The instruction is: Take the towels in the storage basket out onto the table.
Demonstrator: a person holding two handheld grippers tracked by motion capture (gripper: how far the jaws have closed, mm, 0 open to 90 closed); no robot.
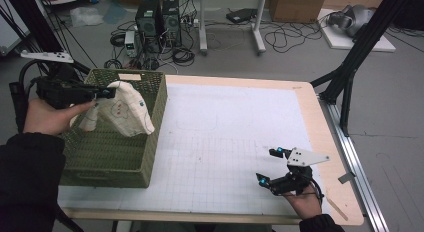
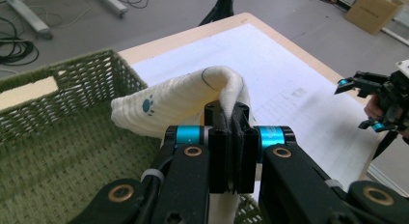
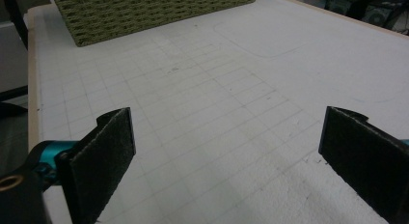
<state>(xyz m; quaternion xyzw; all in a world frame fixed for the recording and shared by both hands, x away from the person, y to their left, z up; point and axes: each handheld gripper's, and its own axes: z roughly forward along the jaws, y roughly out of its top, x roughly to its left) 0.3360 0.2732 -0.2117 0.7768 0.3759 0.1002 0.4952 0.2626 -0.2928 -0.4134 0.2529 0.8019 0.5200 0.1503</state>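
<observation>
A cream cloth (image 1: 125,109) with small printed marks hangs over the green woven basket (image 1: 150,157) at the table's left. My left gripper (image 1: 107,93) is shut on a fold of the cloth (image 2: 193,96), holding it above the basket's inside; the pinched fold runs down between the closed black pads (image 2: 230,137). My right gripper (image 1: 267,166) rests low near the table's front right, held by a hand, its jaws wide apart with nothing between the pads (image 3: 103,151). It appears farther off as the right gripper (image 2: 374,101) past the cloth.
A white gridded mat (image 1: 230,142) covers the wooden table (image 1: 325,142). The basket's woven wall (image 3: 144,14) stands across the mat from my right gripper. A black frame leg (image 1: 350,77) rises at the table's right; computers and cables lie on the floor beyond.
</observation>
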